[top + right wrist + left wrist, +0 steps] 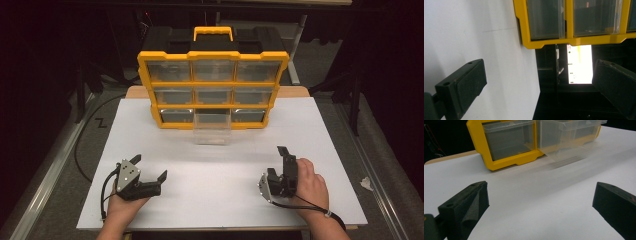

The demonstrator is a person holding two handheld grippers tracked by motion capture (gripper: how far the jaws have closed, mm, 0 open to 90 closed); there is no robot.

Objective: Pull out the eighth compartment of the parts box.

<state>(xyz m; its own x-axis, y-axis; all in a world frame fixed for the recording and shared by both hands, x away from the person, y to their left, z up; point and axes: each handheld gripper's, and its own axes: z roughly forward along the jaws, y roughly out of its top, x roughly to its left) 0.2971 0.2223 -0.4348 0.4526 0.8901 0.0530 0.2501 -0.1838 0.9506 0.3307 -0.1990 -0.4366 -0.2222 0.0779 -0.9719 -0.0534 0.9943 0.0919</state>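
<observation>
Near edge of the white counter (220,195): the left gripper (150,168) and the right gripper (276,162) rest well apart, one in each hand — jaws of both spread wide, nothing between them. Farther off, a clear plastic drawer (212,128) juts from the bottom row of the yellow-framed organiser case (213,85) at the far centre.

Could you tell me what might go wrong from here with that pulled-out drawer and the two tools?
The clear plastic drawer juts from the bottom row of the yellow-framed organiser; pulled further, it might drop out. The right tool is rolled sideways, so it may meet the drawer awkwardly. The left tool stands open and far back.
</observation>
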